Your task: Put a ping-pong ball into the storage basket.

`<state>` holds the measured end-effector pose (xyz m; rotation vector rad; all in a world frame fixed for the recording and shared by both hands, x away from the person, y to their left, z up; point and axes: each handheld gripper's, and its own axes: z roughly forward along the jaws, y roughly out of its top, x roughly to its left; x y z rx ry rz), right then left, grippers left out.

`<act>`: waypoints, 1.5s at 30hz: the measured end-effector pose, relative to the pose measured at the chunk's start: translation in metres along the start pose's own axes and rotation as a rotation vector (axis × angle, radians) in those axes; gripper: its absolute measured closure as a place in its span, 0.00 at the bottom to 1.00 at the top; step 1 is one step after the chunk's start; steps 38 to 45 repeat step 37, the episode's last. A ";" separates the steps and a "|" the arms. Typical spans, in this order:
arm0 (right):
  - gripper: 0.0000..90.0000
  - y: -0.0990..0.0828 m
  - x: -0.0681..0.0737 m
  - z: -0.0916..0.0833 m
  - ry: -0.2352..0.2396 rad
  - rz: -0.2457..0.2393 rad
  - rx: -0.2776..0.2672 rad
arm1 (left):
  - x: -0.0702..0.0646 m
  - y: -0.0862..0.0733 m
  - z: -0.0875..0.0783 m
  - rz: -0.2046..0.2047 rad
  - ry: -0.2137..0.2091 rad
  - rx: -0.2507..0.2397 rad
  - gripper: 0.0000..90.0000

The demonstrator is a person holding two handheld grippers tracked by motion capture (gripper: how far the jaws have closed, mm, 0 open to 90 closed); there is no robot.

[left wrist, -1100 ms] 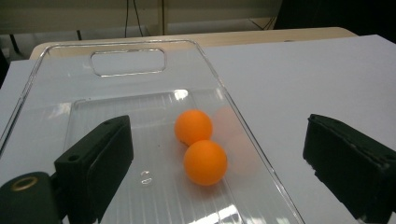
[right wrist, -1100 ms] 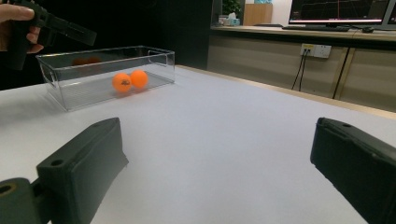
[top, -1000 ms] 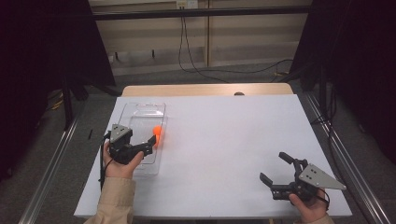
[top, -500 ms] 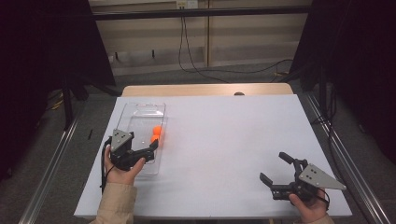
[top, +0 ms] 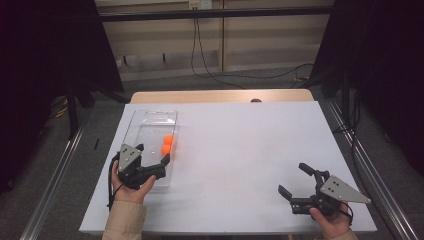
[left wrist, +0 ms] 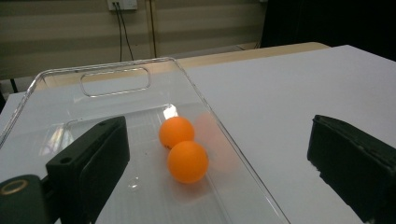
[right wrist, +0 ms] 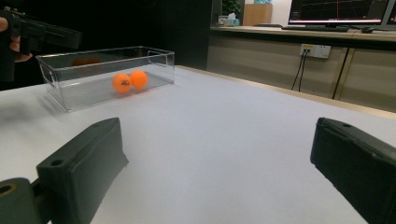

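Observation:
A clear plastic bin (top: 150,116) stands on the left of the white table (top: 240,150), with two orange balls (top: 169,139) touching each other inside it by its right wall. My left gripper (top: 154,153) hovers open over the bin's near end, just short of the balls. From the left gripper view, the balls (left wrist: 187,161) lie ahead between the spread jaws, inside the bin (left wrist: 116,65). My right gripper (top: 292,178) is open and holds nothing at the near right of the table. Its own view shows the bin (right wrist: 107,70) and the balls (right wrist: 122,82) far off.
A wooden strip (top: 220,96) runs along the table's far edge. Metal rails (top: 65,165) flank the table on both sides. Cables (top: 210,60) hang against the back wall. Bare white surface stretches between the bin and my right gripper.
My left gripper has drawn back a little toward the near edge, and both balls now show beyond its jaws. The right gripper has stayed where it was.

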<state>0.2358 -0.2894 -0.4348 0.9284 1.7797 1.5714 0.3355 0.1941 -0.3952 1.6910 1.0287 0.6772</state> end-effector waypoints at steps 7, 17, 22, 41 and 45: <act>0.02 0.000 0.000 0.000 0.001 -0.003 0.002 | 0.000 -0.005 -0.004 -0.002 -0.016 -0.018 0.06; 0.02 0.000 -0.001 -0.001 -0.001 -0.002 0.004 | 0.001 -0.013 -0.008 -0.009 -0.031 -0.039 0.06; 0.02 0.000 -0.001 -0.001 -0.003 -0.002 0.004 | -0.004 -0.018 -0.011 0.014 -0.039 -0.053 0.06; 0.02 0.000 0.000 -0.001 -0.006 -0.008 0.006 | -0.007 -0.026 -0.014 0.017 -0.074 -0.080 0.05; 0.02 0.000 0.000 -0.001 -0.006 -0.008 0.006 | -0.007 -0.026 -0.014 0.017 -0.074 -0.080 0.05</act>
